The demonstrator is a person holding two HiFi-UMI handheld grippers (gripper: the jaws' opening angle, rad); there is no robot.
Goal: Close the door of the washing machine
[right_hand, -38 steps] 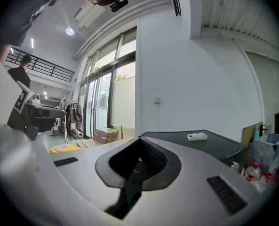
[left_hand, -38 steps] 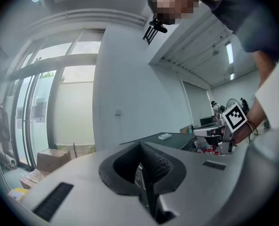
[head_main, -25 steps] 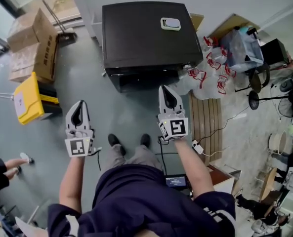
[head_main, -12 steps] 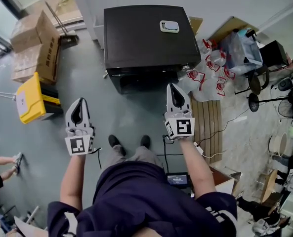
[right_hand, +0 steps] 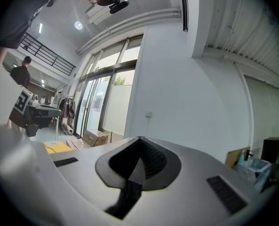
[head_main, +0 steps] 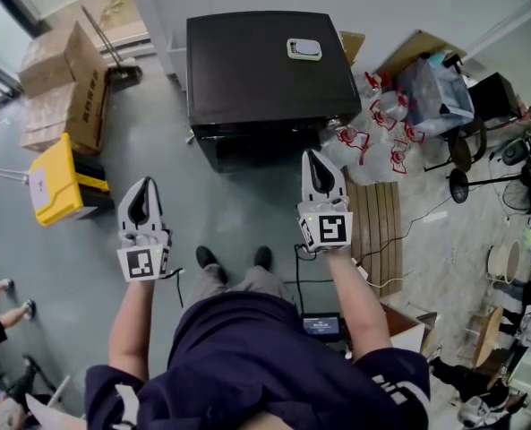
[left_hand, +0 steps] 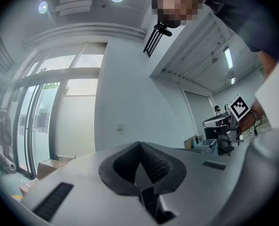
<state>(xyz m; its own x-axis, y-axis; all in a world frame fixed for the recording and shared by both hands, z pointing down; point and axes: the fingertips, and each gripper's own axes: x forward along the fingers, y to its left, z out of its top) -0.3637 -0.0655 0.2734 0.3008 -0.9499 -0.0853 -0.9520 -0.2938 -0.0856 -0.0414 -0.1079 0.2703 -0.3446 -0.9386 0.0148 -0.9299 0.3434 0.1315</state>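
Grey floor underfoot. We hold the left gripper point(head_main: 141, 186) and right gripper point(head_main: 313, 157) level, each with jaws pressed together, nothing between. Gripper views show this, plus only white wall and windows. Head view alone shows the washing machine point(head_main: 265, 65) just ahead, front facing us, door unreadable from above. Cardboard boxes point(head_main: 64, 83) far left, contents hidden.

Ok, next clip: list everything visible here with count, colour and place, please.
washing machine: one, black, top centre
small device: one, white, on the washing machine's top
cardboard boxes: several, brown, upper left
container: one, yellow, floor at left
plastic bags: several, white and red, right of the machine
slatted board: one, pale wood, floor at right
shoes: two, black, floor between the tools
left tool: one, white, shut and empty
right tool: one, white, shut and empty
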